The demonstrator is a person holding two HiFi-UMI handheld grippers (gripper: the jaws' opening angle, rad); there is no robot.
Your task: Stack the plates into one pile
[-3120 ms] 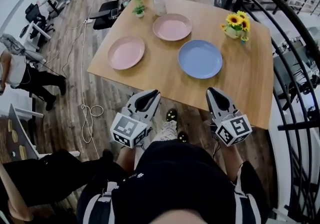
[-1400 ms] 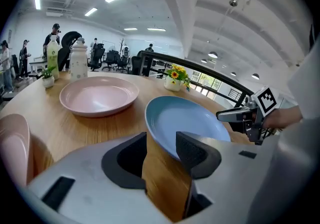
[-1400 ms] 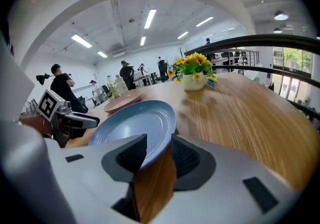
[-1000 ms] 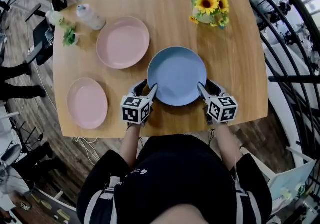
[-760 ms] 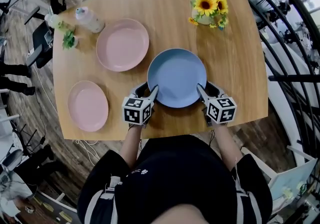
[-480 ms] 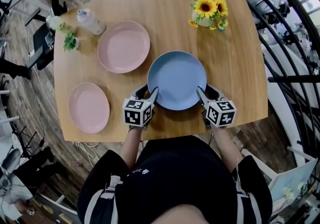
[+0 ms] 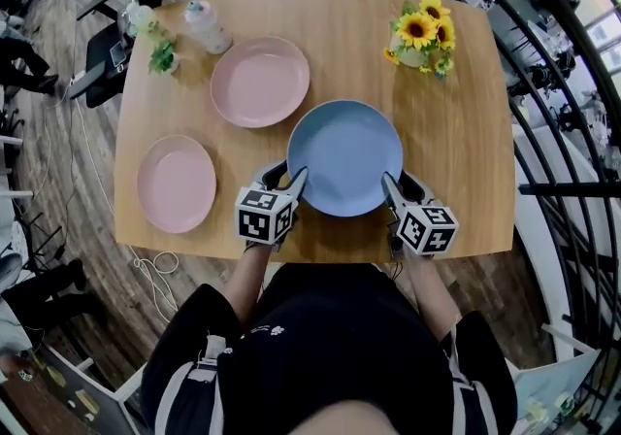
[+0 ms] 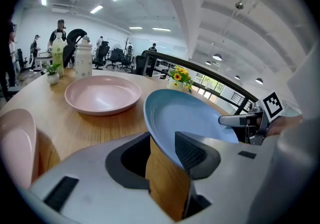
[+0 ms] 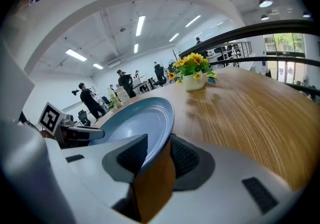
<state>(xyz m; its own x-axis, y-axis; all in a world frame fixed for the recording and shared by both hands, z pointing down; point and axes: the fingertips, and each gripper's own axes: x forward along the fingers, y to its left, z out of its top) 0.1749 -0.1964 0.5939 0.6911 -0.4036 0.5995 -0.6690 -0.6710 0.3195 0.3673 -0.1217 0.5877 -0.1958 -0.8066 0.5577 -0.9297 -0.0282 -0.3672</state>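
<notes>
A blue plate (image 7: 344, 156) lies on the wooden table (image 7: 456, 132) near its front edge. My left gripper (image 7: 284, 174) is shut on the plate's left rim, which runs between its pads (image 8: 192, 150). My right gripper (image 7: 401, 183) is shut on the plate's right rim in the same way. The left gripper view shows the blue plate (image 8: 190, 115) with the right gripper (image 8: 247, 120) across it. A large pink plate (image 7: 260, 81) sits behind and to the left. A smaller pink plate (image 7: 177, 183) lies at the table's left.
A pot of sunflowers (image 7: 422, 35) stands at the back right. At the back left corner are a bottle (image 7: 207, 25) and a small plant (image 7: 162, 59). A black railing (image 7: 572, 132) runs along the right side. People stand in the room beyond.
Three seconds ago both grippers hung below the table's front edge. Now they grip the blue plate's two sides. Over the last second they have stayed on the rim while the head view shifted.
</notes>
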